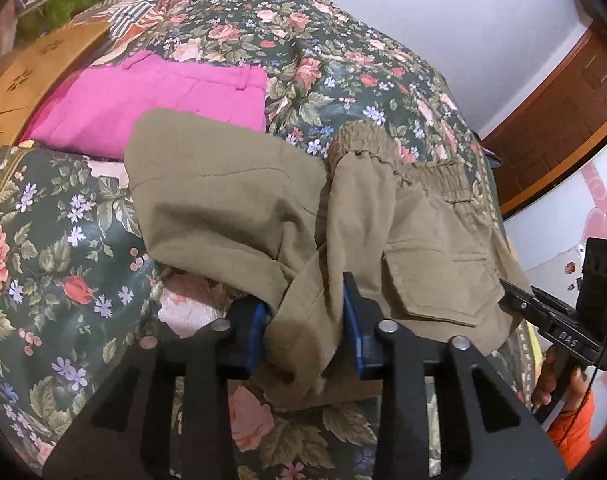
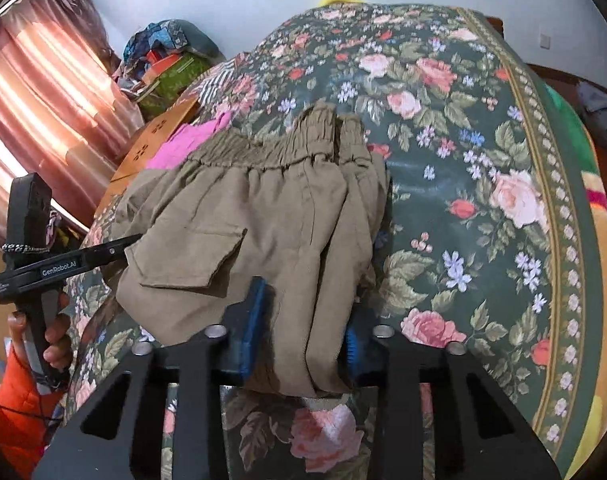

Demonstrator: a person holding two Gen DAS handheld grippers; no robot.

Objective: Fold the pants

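Note:
Olive-khaki pants point(image 1: 231, 208) with an elastic waistband and a flap pocket lie bunched on a flowered bedspread point(image 1: 63, 240). My left gripper point(image 1: 307, 320) is shut on a fold of the pants near their lower edge. My right gripper point(image 2: 303, 328) is shut on the pants point(image 2: 271, 216) below the waistband. The right gripper also shows at the right edge of the left wrist view point(image 1: 515, 294). The left gripper also shows at the left of the right wrist view point(image 2: 131, 240), its tips against the pocket side of the cloth.
Folded pink pants point(image 1: 151, 104) lie on the bed behind the khaki pair. A wooden headboard point(image 1: 27, 76) with piled items stands at the left. Pink curtains point(image 2: 35, 92) hang at the left. A dark wooden door point(image 1: 555, 120) is at the right.

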